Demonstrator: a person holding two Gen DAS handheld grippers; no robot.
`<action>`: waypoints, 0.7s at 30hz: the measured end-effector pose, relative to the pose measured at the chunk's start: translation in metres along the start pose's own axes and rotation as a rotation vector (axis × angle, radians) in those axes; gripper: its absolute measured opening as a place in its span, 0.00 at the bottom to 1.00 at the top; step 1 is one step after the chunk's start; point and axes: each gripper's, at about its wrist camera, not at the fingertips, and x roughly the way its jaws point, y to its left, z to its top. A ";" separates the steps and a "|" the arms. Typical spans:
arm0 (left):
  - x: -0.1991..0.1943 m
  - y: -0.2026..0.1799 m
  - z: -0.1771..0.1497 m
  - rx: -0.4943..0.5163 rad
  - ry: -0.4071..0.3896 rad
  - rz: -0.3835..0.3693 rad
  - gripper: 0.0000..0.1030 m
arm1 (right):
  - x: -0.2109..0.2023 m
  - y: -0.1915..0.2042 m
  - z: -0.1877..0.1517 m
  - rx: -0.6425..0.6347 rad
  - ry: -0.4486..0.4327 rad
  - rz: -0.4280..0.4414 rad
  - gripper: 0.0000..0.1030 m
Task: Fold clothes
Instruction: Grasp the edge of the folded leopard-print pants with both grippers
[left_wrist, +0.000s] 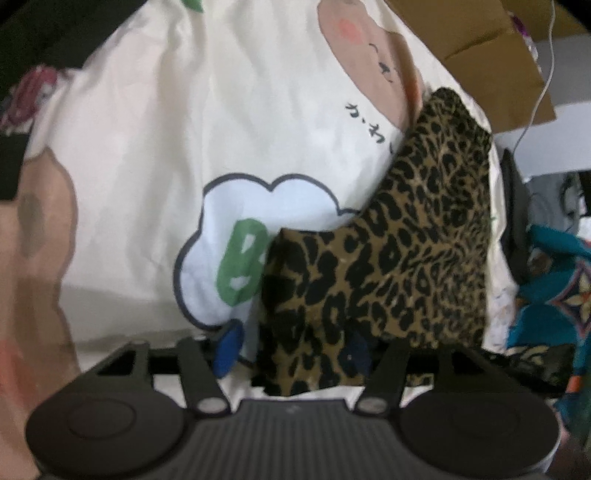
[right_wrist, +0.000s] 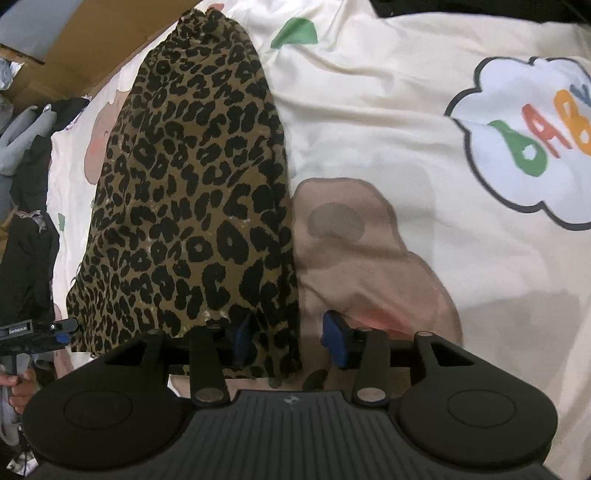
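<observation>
A leopard-print garment (right_wrist: 192, 192) lies folded in a long strip on the cream cartoon bedsheet (right_wrist: 369, 110). My right gripper (right_wrist: 288, 341) is open at its near end, the left blue pad (right_wrist: 240, 339) over the cloth and the right pad (right_wrist: 336, 343) over the sheet. In the left wrist view the same garment (left_wrist: 406, 240) runs away to the right, and one corner stands raised between the fingers of my left gripper (left_wrist: 292, 350), which is open. Its right pad is partly hidden by cloth. The left gripper (right_wrist: 55, 328) also shows beside the garment's near left corner.
A cardboard box (left_wrist: 498, 55) and a white cable (left_wrist: 543, 92) sit past the bed's far edge. A teal patterned cloth (left_wrist: 554, 288) lies to the right. Dark and grey clothes (right_wrist: 26, 240) are piled at the left, where a hand (right_wrist: 14, 384) shows.
</observation>
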 end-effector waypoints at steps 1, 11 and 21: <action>0.000 0.003 0.000 -0.016 0.004 -0.013 0.57 | 0.000 0.000 0.001 0.001 0.003 0.017 0.44; 0.008 0.001 0.006 -0.017 0.053 -0.060 0.43 | 0.000 -0.008 0.003 0.041 0.038 0.086 0.27; 0.006 0.011 -0.002 -0.022 0.063 -0.056 0.17 | 0.005 -0.006 0.000 0.043 0.043 0.111 0.26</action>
